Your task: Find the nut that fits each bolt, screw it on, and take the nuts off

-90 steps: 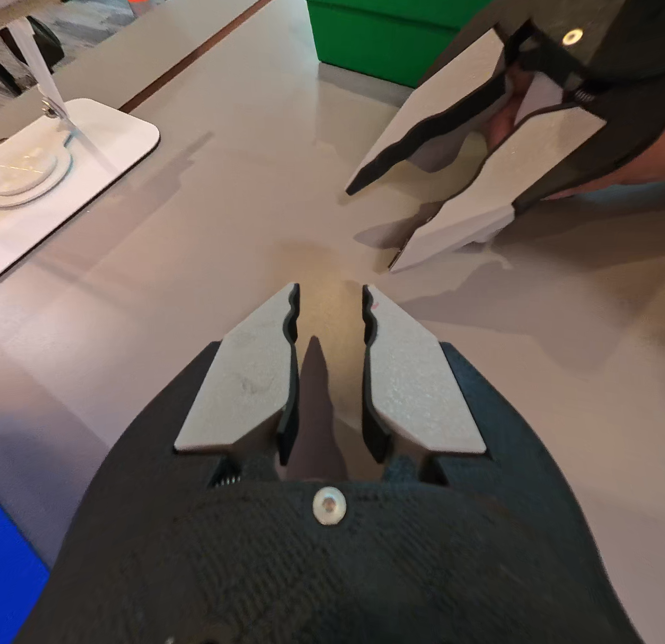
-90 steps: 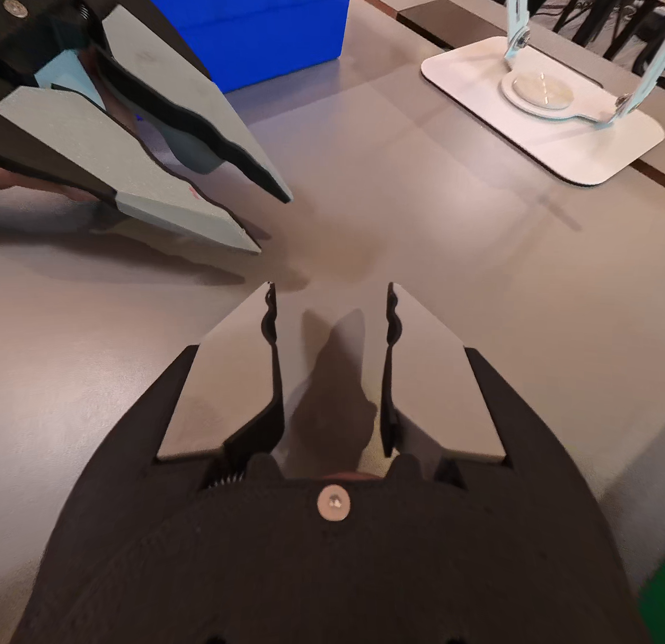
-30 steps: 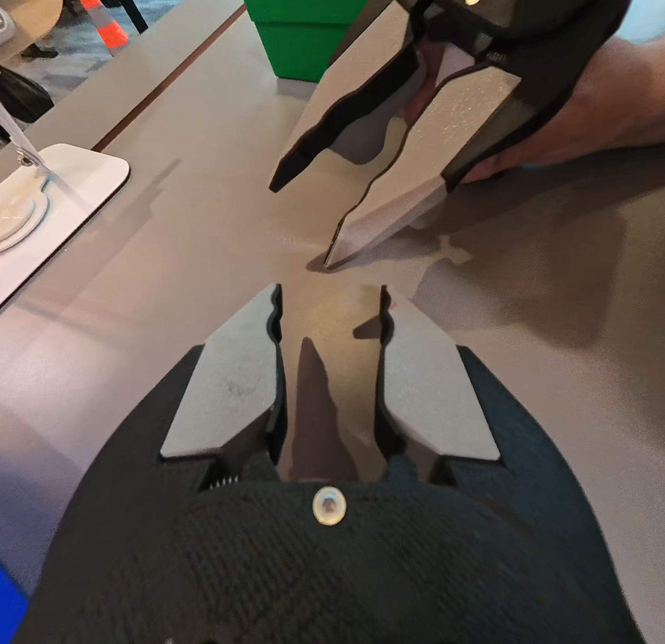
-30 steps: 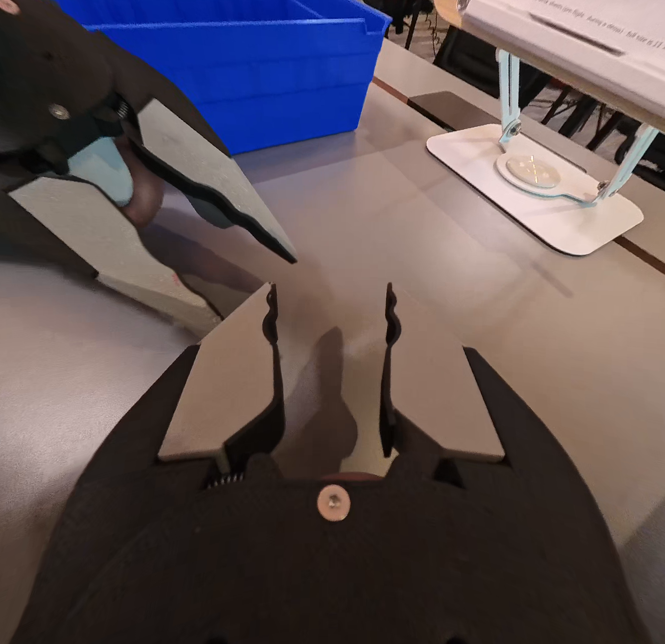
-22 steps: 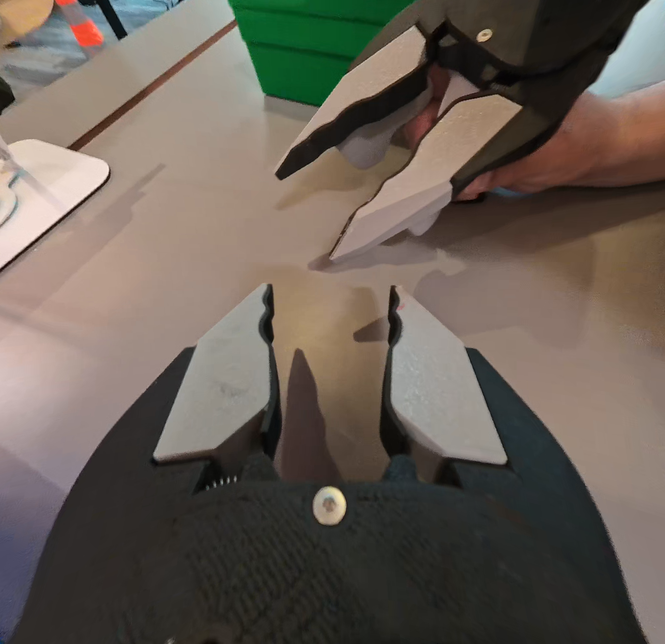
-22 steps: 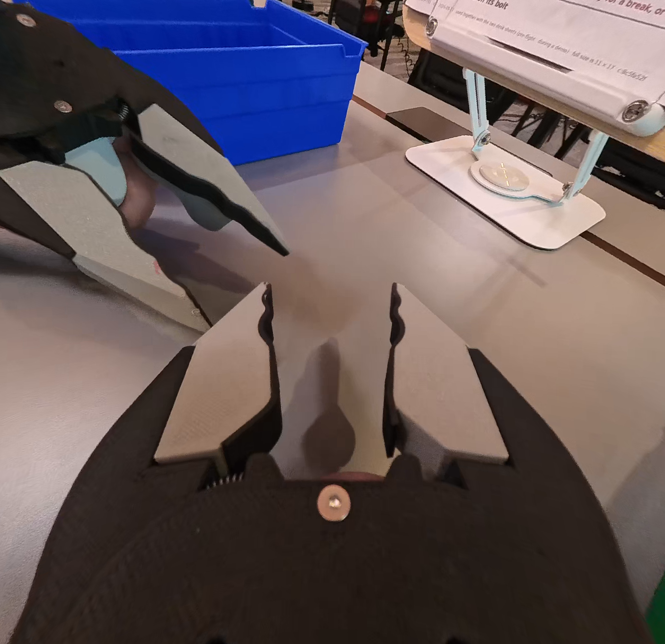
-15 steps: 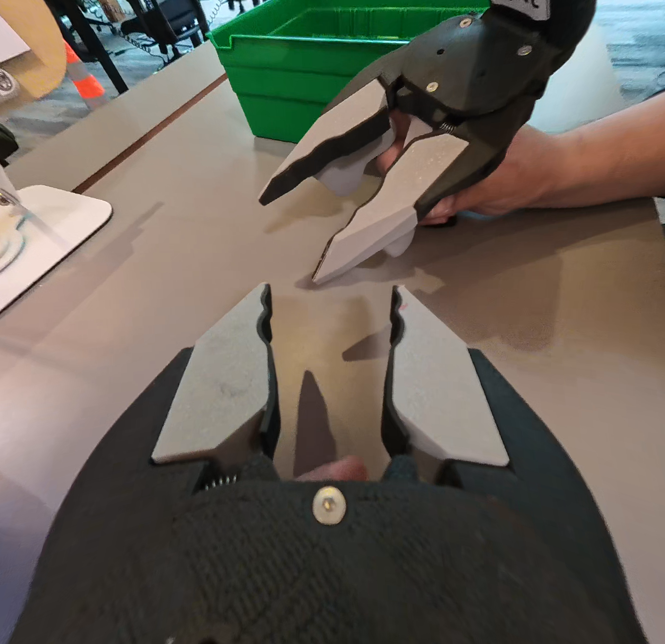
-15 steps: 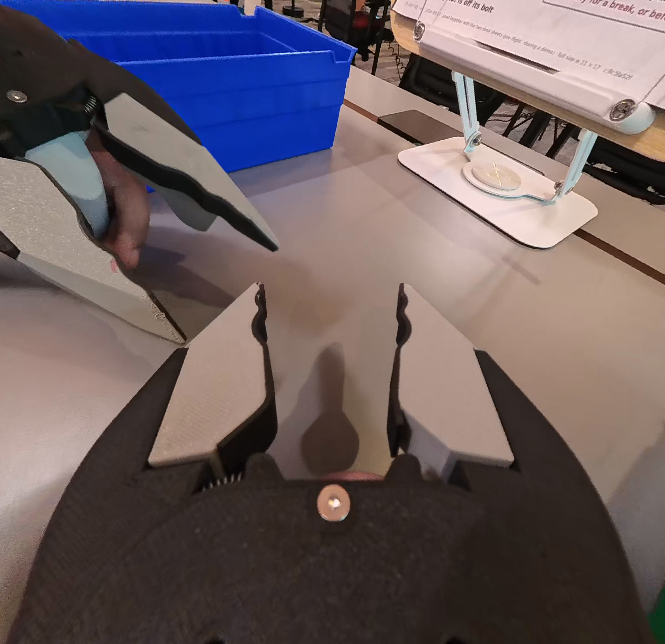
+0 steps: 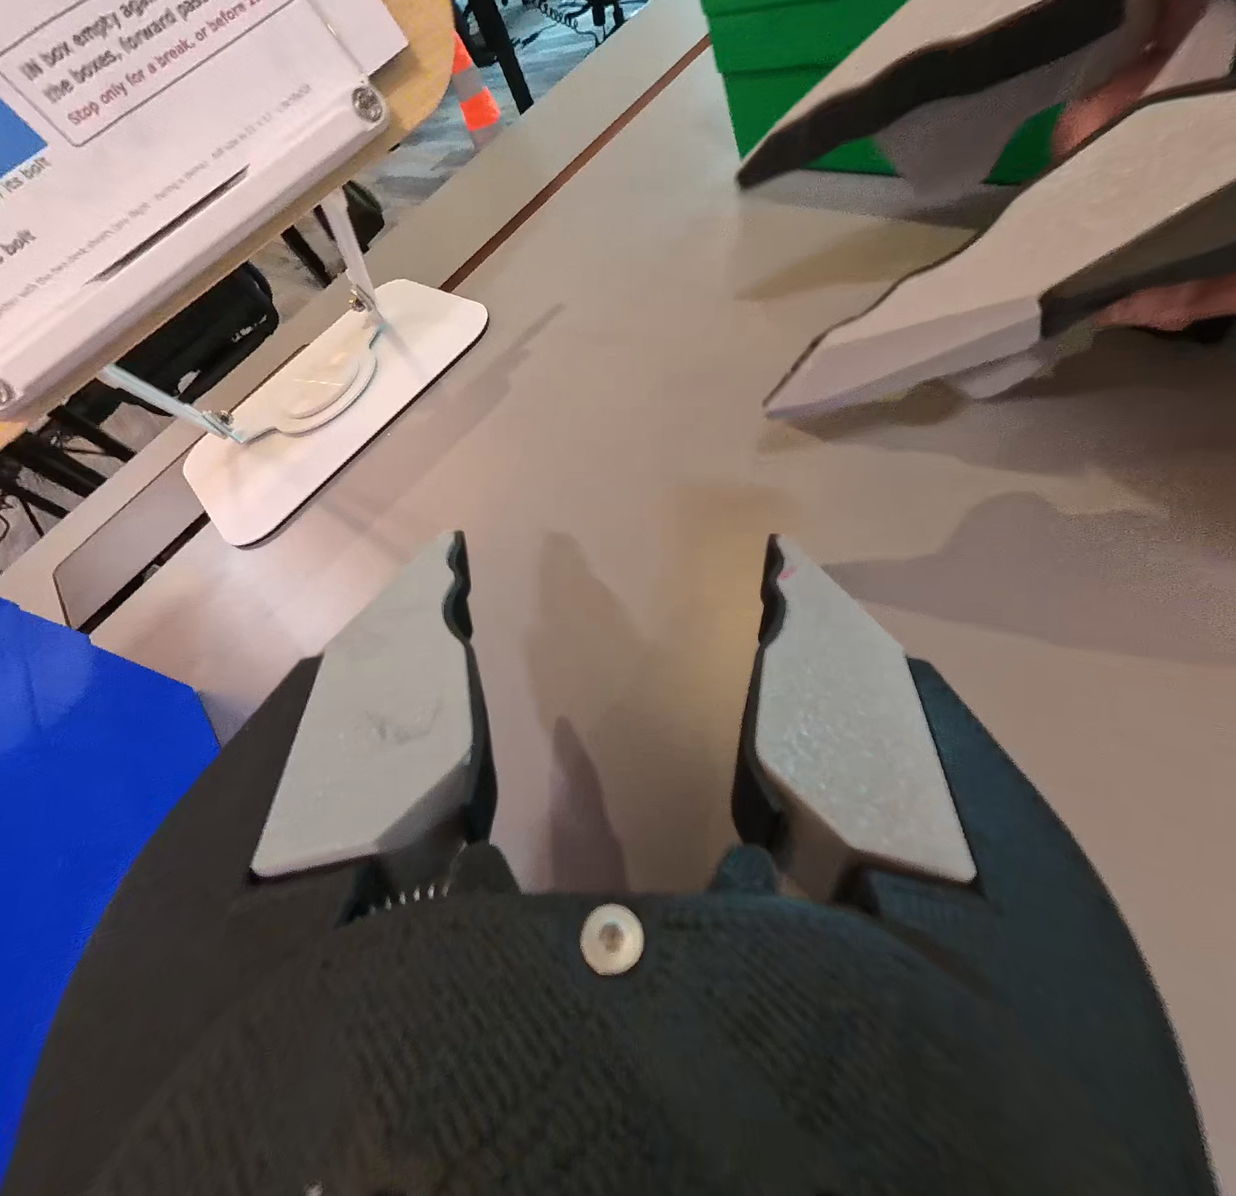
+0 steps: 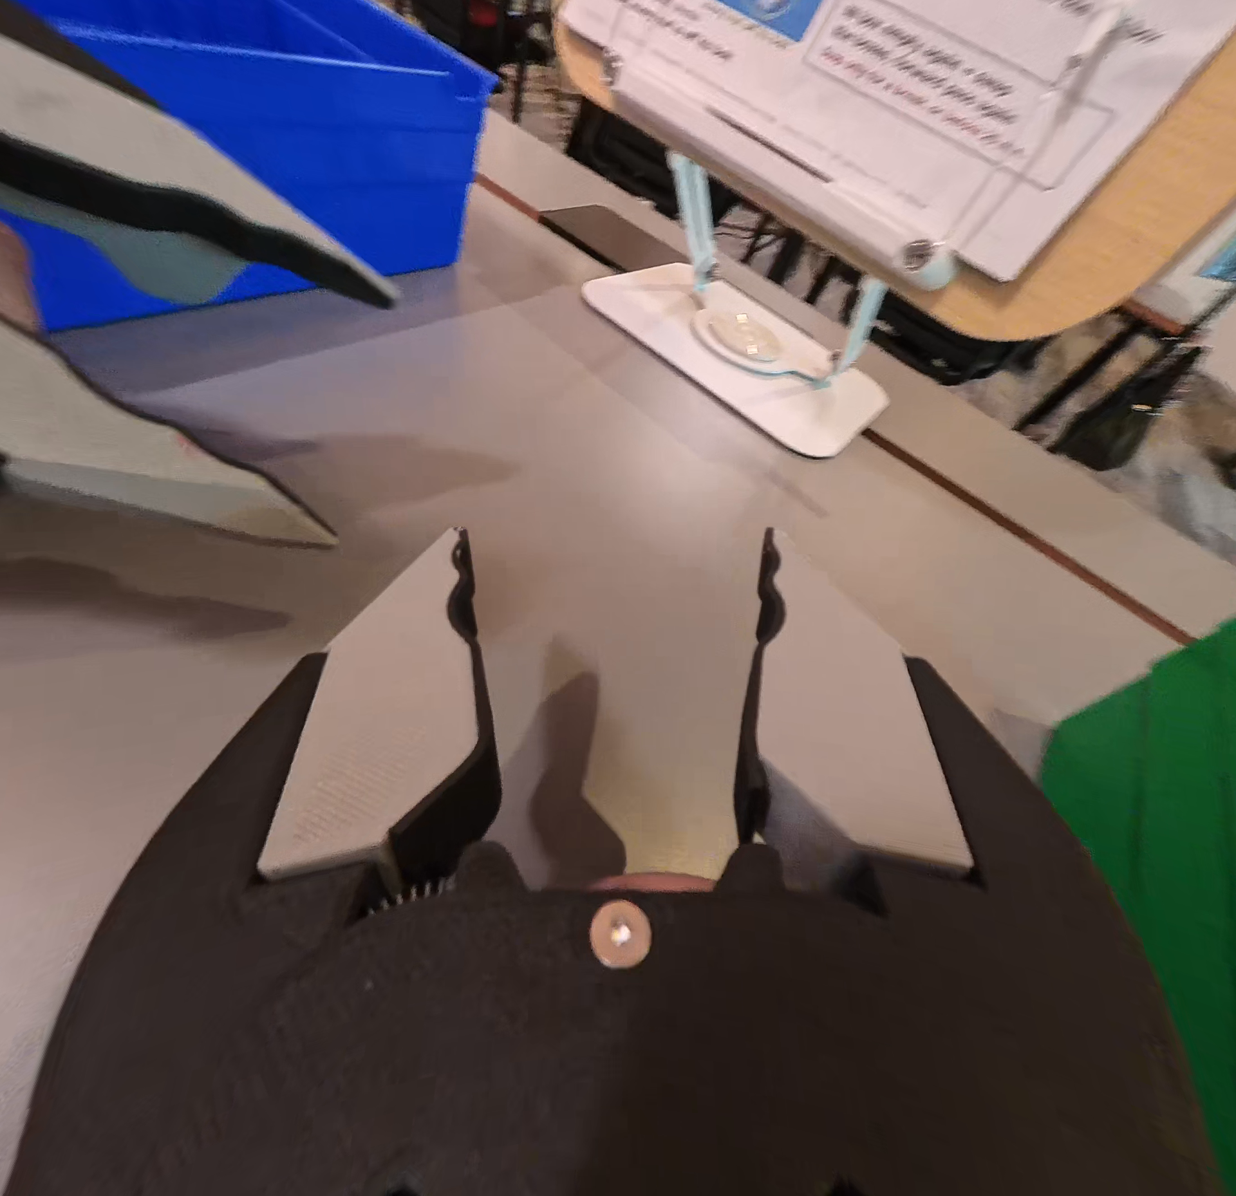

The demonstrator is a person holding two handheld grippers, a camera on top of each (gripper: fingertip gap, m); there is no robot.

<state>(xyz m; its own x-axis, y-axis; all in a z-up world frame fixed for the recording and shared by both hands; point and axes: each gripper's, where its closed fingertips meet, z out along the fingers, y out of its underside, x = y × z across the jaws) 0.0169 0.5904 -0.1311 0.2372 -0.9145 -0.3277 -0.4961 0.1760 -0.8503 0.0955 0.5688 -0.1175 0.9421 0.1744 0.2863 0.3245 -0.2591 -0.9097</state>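
No bolt or nut shows in either view. My left gripper [image 9: 614, 548] is open and empty, held low over the bare grey table [image 9: 602, 375]. My right gripper [image 10: 612, 542] is open and empty too, over the same table [image 10: 602, 428]. Each gripper shows in the other's view: the right one at the upper right of the left wrist view [image 9: 769, 294], the left one at the left edge of the right wrist view [image 10: 361, 421]. Both stand open there, tips close to each other.
A blue bin [image 10: 321, 134] stands at the left; its corner shows in the left wrist view [image 9: 87, 796]. A green bin [image 9: 789, 47] stands at the right, also in the right wrist view [image 10: 1150, 829]. An instruction sheet on a white-based stand [image 9: 334, 415] sits at the table's far edge, also in the right wrist view [image 10: 736, 355].
Both grippers have tilted up and swung towards the stand, which now fills the upper part of each view. Their jaws have opened wider. Each is closer to the other.
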